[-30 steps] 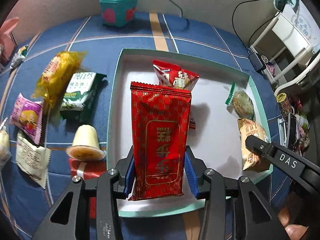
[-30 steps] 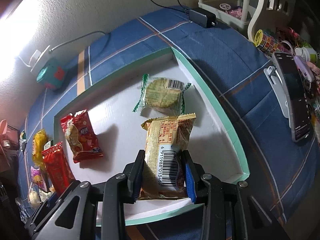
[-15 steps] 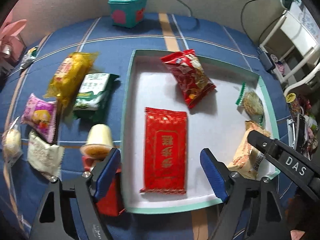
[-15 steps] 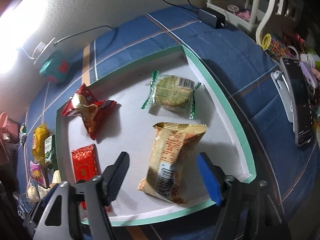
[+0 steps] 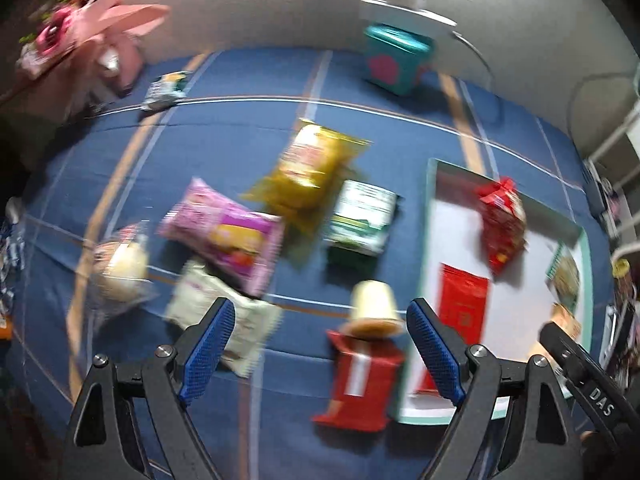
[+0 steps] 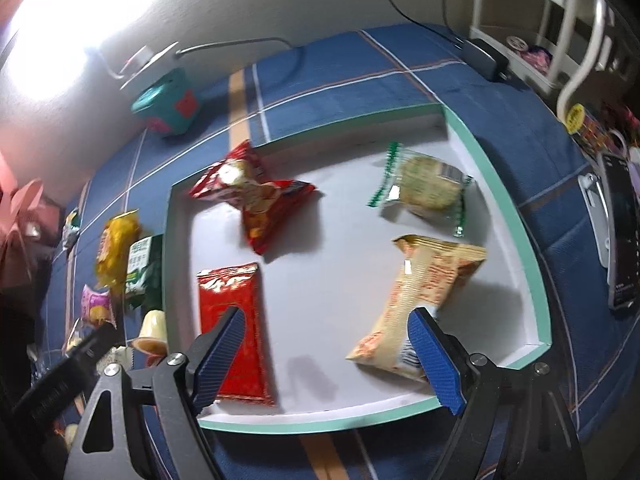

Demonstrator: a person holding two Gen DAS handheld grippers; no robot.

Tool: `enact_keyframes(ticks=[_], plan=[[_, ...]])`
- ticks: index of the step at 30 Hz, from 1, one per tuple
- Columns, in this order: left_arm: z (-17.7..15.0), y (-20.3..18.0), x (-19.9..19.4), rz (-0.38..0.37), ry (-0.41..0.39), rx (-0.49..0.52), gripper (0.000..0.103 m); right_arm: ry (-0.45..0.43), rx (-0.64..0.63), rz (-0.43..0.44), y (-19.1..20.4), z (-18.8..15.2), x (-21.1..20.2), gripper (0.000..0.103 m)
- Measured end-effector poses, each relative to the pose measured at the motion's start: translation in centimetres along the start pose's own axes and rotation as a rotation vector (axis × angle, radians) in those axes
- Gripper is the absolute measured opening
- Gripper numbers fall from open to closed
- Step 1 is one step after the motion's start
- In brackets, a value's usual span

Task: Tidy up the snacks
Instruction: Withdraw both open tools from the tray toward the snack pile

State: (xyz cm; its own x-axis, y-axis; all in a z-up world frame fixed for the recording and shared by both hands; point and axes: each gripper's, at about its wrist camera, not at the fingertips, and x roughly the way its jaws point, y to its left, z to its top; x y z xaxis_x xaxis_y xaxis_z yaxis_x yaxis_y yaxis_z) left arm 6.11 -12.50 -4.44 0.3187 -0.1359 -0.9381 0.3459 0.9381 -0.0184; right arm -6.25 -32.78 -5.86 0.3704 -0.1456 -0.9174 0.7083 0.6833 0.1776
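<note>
left tool (image 5: 316, 344) jaws apart, empty, over loose snacks | right tool (image 6: 326, 354) apart, empty, over tray (image 6: 504, 208) | risk: jelly cup (image 5: 374, 308) perched on red pack (image 5: 360, 384) tips if nudged

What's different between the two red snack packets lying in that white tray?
The flat red foil packet is rectangular and lies level near the tray's front-left corner. The puffy red snack bag is crumpled, printed with food pictures, and lies farther back. Both lie loose in the white tray with the green rim.
</note>
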Motion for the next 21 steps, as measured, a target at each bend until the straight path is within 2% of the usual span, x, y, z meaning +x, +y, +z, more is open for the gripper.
enact_keyframes(ticks=[7,8,9,11,13,21], plan=[[0.7,4.3,-0.1,0.073,-0.019,-0.081,0.088,-0.009,-0.030,0.009,1.7,-0.5,-0.4,0.086],[0.7,4.9,-0.2,0.080,-0.024,-0.095,0.092,-0.010,-0.040,0.011,2.1,-0.5,-0.5,0.086],[0.8,5.4,-0.3,0.090,-0.031,-0.108,0.103,-0.011,-0.048,0.013,2.4,-0.6,-0.5,0.086],[0.8,6.2,-0.6,0.108,-0.046,-0.123,0.103,-0.019,-0.070,0.017,3.1,-0.8,-0.6,0.089],[0.9,6.7,-0.8,0.125,-0.057,-0.125,0.103,-0.031,-0.088,0.020,3.8,-0.9,-0.7,0.103],[0.9,8.0,-1.6,0.144,-0.065,-0.100,0.103,-0.038,-0.151,0.018,6.3,-1.7,-0.8,0.103]])
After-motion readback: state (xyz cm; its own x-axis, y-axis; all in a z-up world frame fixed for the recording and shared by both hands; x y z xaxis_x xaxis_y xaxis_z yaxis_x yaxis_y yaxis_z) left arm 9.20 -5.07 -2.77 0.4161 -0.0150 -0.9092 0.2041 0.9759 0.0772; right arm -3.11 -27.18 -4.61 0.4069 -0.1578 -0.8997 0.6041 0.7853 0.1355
